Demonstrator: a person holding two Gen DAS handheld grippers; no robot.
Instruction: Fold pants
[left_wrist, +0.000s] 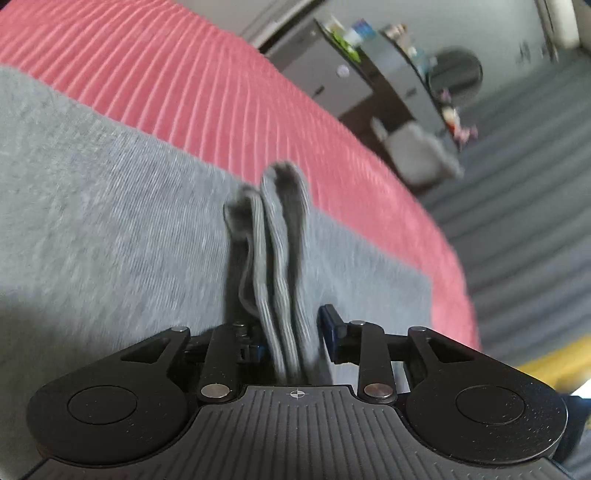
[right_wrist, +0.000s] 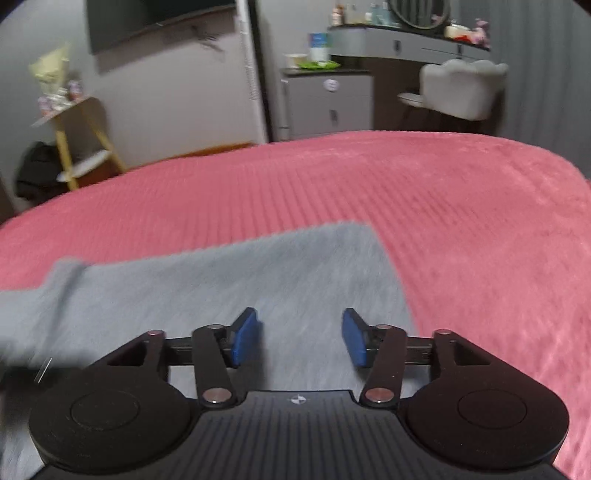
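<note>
1. The left gripper (left_wrist: 291, 332) is clamped on a bunched, ribbed edge of the grey pants (left_wrist: 110, 221). Several layers of that edge stand up between its blue pads and run straight away from the camera.
2. The right gripper (right_wrist: 301, 338) has its jaws apart, with nothing between the pads (right_wrist: 245, 336). It hangs above flat grey cloth; whether it touches the cloth I cannot tell.
3. The pants lie on the pink ribbed bedspread (right_wrist: 369, 177). In the right wrist view they stretch from under the gripper off to the near left, and a squared end lies just beyond it, towards the far right.
4. Judging by this, the long axis runs left to right across the bed. The left hand already has the fabric, so the next fold likely depends on the right gripper taking the free edge just ahead of it.
5. A grey chair (right_wrist: 461, 88) and a dresser (right_wrist: 399, 42) stand well beyond the bed.
</note>
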